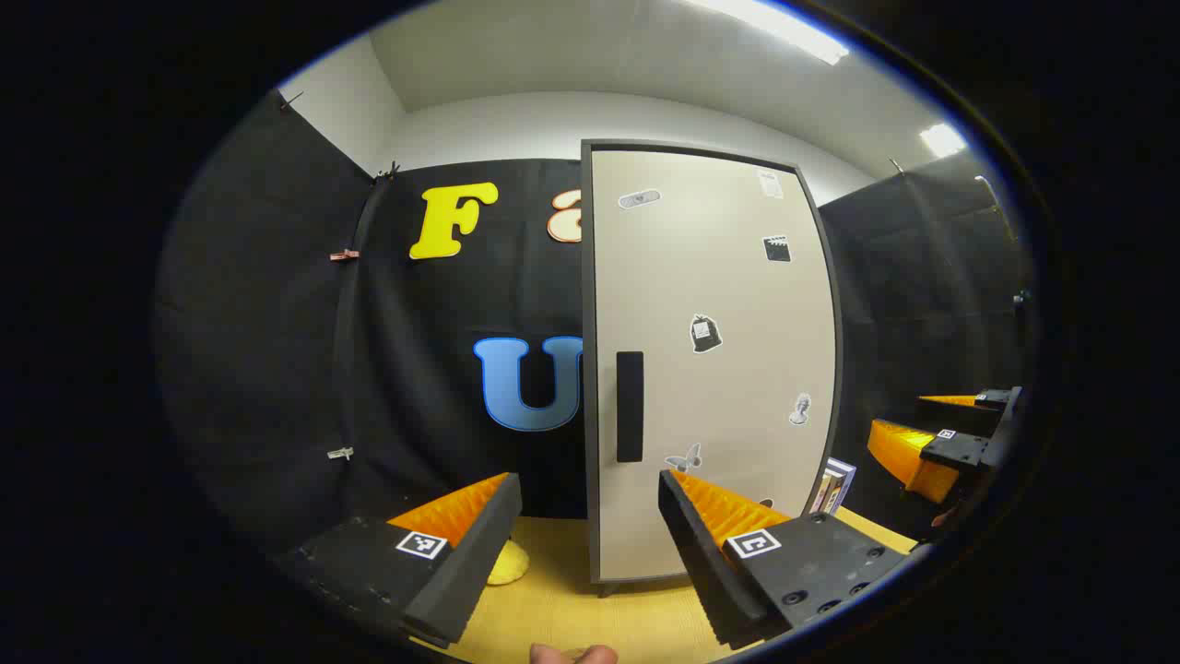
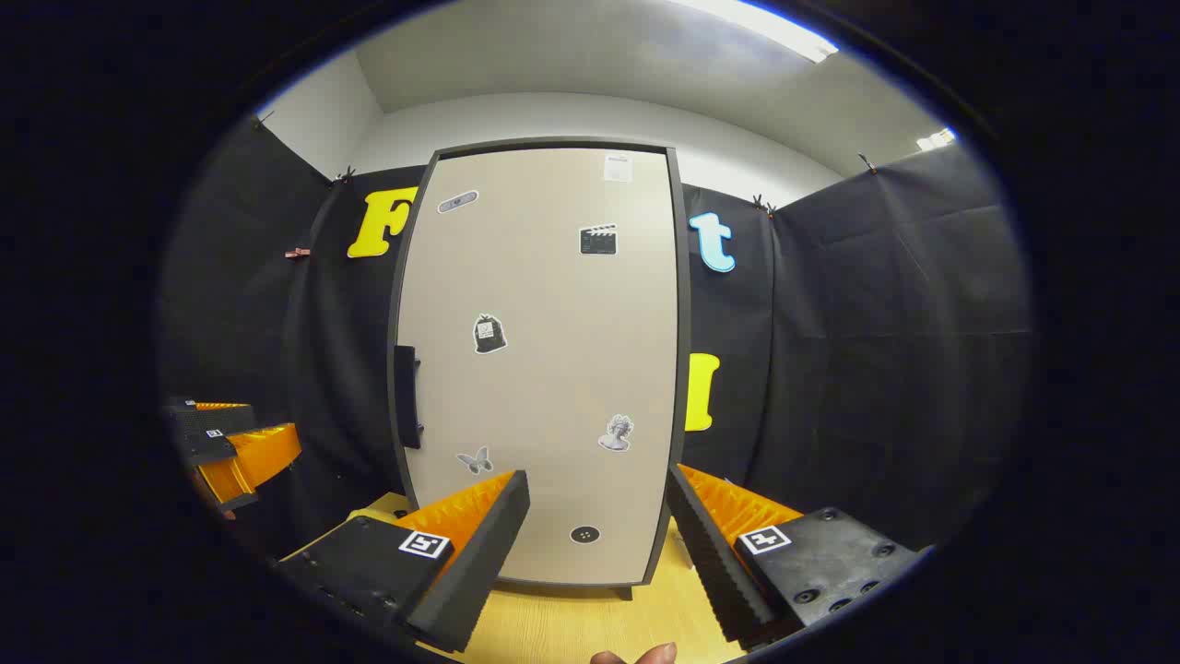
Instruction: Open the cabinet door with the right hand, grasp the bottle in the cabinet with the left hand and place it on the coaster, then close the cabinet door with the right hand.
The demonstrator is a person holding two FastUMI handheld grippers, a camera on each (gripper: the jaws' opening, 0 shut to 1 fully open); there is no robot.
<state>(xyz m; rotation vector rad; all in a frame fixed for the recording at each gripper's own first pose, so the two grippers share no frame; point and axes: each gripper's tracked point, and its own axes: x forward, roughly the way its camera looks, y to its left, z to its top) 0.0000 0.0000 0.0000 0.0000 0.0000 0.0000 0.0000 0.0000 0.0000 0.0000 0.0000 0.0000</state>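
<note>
On the pale wooden tabletop [image 1: 562, 599] stands a tall beige cabinet w/ dark frame [image 1: 710, 360], door shut. A black vertical bar handle [image 1: 630, 406] sits on the door's left edge, and small stickers are scattered over the door front. The bottle can't be seen; the closed door hides the inside.

In the left gripper view, the left gripper [image 1: 583, 544] hangs in front of the cabinet's lower left, fingers spread wide, nothing between them. A yellow rounded coaster-like object [image 1: 510, 563] lies on the tabletop just behind its left finger, partly hidden, so can't tell its full shape. Beside the cabinet's right edge, a small boxy object w/ pale and purple edges [image 1: 834, 487] stands upright. The right gripper [image 1: 949, 433] shows farther off at the right edge of that view.

In the right gripper view, the right gripper [image 2: 595, 539] faces the door front approx. square-on, fingers wide apart and empty, not touching the door or handle. A fingertip [image 2: 636, 657] shows at the bottom edge.
</note>
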